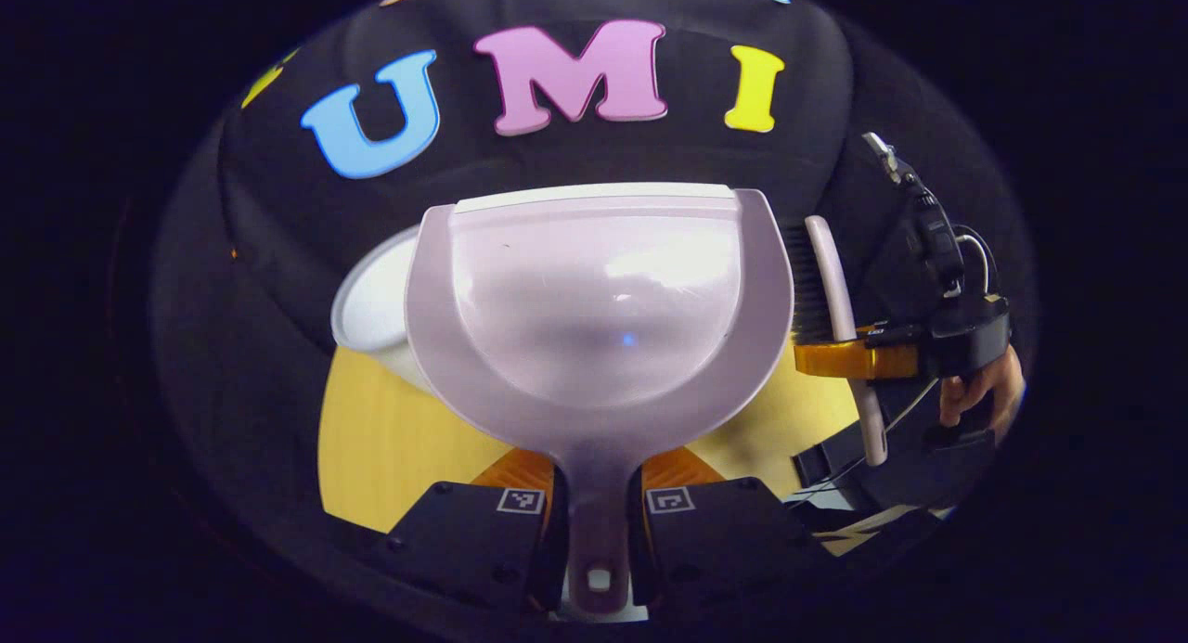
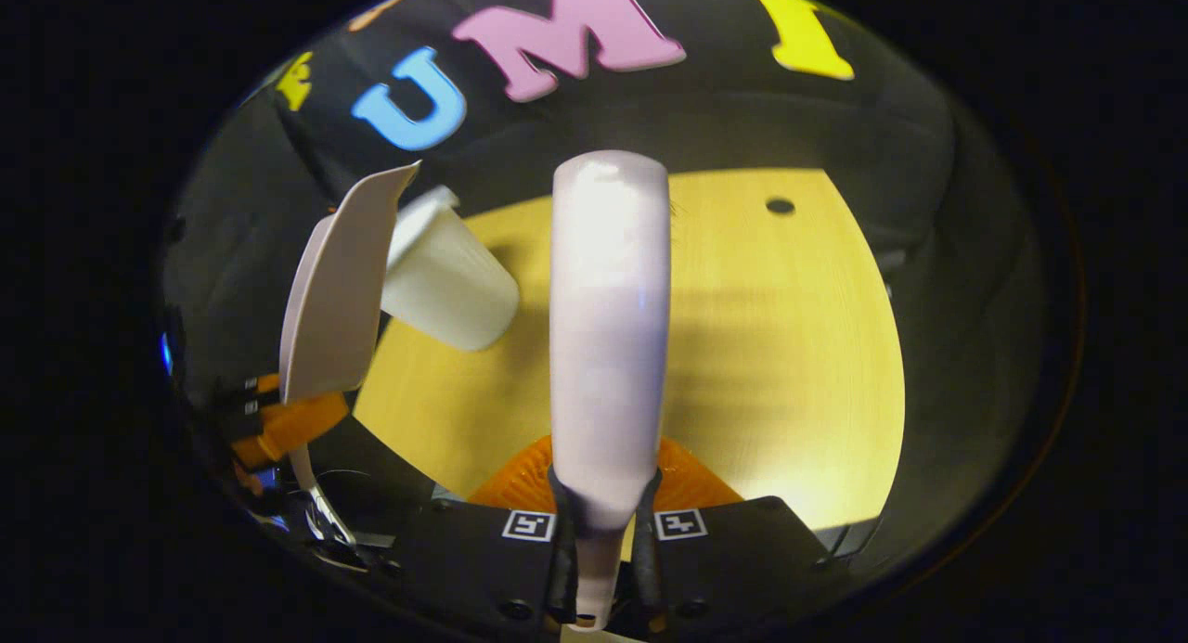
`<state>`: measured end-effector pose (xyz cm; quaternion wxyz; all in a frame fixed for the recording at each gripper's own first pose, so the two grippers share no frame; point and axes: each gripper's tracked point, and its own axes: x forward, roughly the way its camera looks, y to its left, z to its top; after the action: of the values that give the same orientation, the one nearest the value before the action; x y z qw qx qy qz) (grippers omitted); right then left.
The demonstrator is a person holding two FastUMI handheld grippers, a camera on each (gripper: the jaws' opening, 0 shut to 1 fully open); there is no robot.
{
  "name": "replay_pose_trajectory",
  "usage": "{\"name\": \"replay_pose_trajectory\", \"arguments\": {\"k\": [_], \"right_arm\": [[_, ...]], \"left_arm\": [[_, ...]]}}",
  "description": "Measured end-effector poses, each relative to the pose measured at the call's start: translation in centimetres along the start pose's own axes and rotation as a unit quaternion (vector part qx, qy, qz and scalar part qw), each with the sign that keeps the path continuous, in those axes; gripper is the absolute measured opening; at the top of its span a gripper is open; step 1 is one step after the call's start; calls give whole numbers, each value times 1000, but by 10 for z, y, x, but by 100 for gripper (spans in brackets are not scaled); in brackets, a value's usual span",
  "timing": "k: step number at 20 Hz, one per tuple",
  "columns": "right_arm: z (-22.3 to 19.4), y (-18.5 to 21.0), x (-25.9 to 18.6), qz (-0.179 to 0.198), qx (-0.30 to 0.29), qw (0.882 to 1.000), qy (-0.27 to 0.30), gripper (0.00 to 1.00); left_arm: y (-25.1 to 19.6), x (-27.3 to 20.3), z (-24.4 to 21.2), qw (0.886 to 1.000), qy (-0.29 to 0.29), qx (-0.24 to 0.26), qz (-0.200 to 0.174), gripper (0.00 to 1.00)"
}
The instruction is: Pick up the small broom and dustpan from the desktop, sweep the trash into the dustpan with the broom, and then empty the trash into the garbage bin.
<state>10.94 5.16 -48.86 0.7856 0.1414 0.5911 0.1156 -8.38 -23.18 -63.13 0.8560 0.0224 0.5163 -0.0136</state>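
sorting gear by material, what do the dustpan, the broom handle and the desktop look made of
Dustpan: likely moulded plastic, pale lilac, glossy; a soft light glare sits on its smooth scoop. Broom handle: seemingly the same lilac plastic, smooth, with a sheen near its top. Desktop: looks like light wood or wood-look laminate, with fine straight grain lines; which one is unclear.

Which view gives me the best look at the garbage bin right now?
The right gripper view: the white garbage bin shows its side wall and rim, standing on the yellow desktop left of the broom. In the left gripper view the dustpan hides most of it; only a curved white sliver peeks out at the pan's left edge.
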Motion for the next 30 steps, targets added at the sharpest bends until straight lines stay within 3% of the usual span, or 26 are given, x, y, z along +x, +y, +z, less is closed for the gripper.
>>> {"name": "replay_pose_trajectory", "arguments": {"k": [2,4,8,10,15,16,17,19,24,25,26,29,30], "right_arm": [[-12,-7,33,-37,17,998,50,24],[-25,1,55,-45,35,995,86,24],[-38,1,93,-77,17,987,143,24],[-44,-3,106,-97,13,981,168,24],[-57,-20,130,-133,22,969,207,24],[-56,-20,131,-138,21,967,212,18],[-58,-21,132,-143,17,965,220,26],[-66,-23,129,-147,13,961,234,28],[-76,-19,131,-154,19,957,246,34],[-76,-18,130,-155,20,956,247,27],[-75,-16,130,-155,21,956,249,38],[-77,-12,130,-148,20,956,252,42],[-78,-11,129,-147,20,956,253,42]], "left_arm": [[-2,39,-25,998,60,-32,4,24],[-1,76,-43,994,104,-35,7,24],[10,109,-20,984,173,-48,-17,24],[18,115,3,980,192,-46,-12,24],[7,146,-6,971,234,-50,-13,24],[12,152,-8,968,244,-55,-15,24],[17,157,-9,967,250,-52,-10,24],[14,157,-8,967,252,-34,6,24],[11,160,-10,961,276,-33,0,27],[12,158,-10,960,278,-31,-2,27],[12,158,-10,959,280,-33,-5,27],[2,157,-23,948,312,-49,-40,34],[-1,155,-26,946,317,-48,-45,52]]}}
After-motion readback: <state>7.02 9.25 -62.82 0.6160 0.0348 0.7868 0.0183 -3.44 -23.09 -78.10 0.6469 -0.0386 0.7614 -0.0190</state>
